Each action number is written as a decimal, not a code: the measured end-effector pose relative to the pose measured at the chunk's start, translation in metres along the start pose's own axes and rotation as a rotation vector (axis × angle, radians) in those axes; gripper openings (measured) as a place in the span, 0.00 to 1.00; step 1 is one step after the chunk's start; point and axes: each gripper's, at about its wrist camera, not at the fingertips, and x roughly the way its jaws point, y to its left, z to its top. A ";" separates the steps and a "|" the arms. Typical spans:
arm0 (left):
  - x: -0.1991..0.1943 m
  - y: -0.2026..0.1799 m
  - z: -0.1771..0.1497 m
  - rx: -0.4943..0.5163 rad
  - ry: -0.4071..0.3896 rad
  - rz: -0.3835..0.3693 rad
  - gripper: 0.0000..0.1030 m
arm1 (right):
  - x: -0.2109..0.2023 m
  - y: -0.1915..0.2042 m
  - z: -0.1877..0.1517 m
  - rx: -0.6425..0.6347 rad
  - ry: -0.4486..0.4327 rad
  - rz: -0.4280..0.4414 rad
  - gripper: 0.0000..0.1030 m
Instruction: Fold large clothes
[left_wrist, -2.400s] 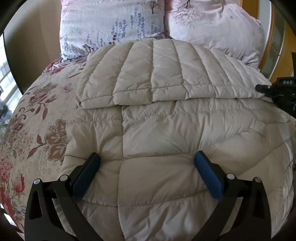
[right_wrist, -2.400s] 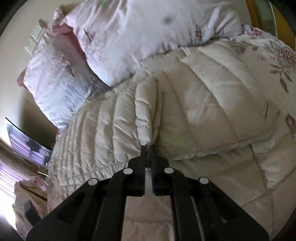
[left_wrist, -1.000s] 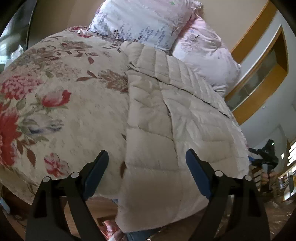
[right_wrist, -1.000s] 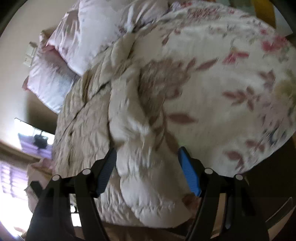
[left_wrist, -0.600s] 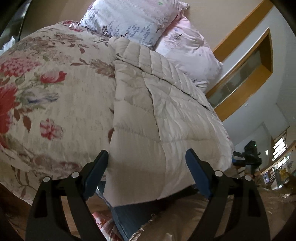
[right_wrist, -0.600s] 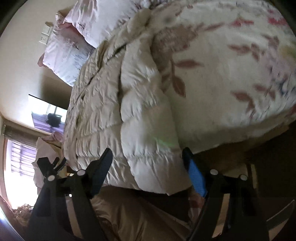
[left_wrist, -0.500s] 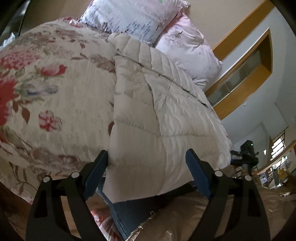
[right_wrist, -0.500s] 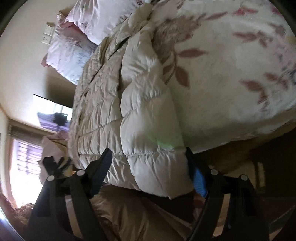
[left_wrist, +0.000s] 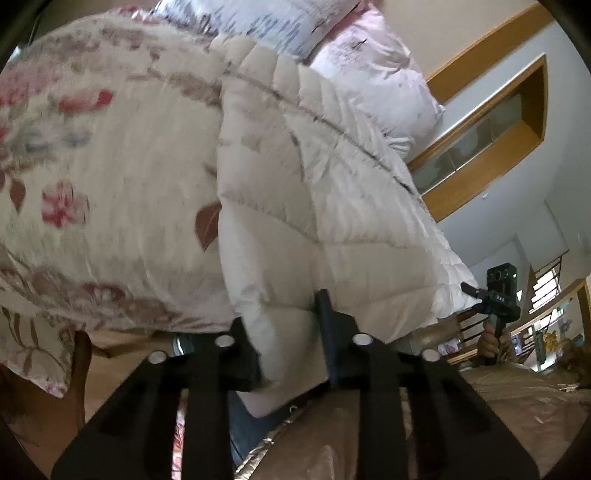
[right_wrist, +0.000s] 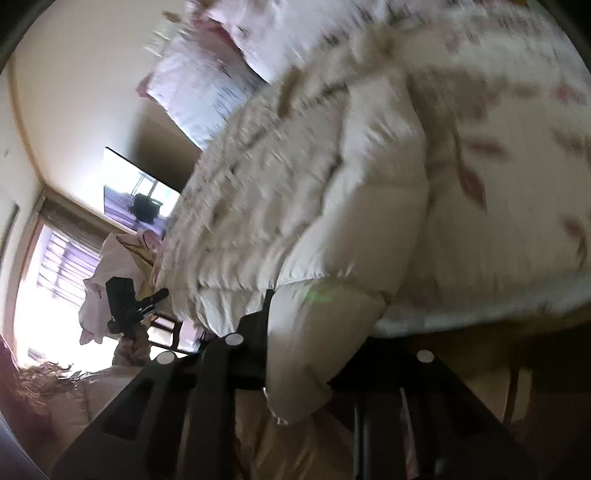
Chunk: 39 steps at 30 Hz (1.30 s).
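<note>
Since a second ago both pairs of fingers went from wide to closing on the quilted coat's (left_wrist: 332, 206) hanging hem: left gripper (left_wrist: 286, 339) and right gripper (right_wrist: 299, 343) each pinch a corner. Top part looks folded down already; you've the bottom fold left. Coat lies along the bed (left_wrist: 92, 166), pillows (left_wrist: 373, 74) beyond.

Daylit room, blown-out window (right_wrist: 55, 280) glare, heavy motion blur, fisheye bending, dark vignetted corners
</note>
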 end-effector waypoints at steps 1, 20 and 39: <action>-0.003 -0.002 0.003 0.007 -0.017 -0.002 0.18 | -0.004 0.006 0.003 -0.021 -0.024 -0.007 0.19; -0.031 -0.024 0.072 0.047 -0.268 0.154 0.15 | -0.012 0.103 0.054 -0.426 -0.495 -0.489 0.18; -0.002 -0.046 0.243 0.125 -0.405 0.239 0.15 | 0.017 0.112 0.188 -0.367 -0.689 -0.598 0.18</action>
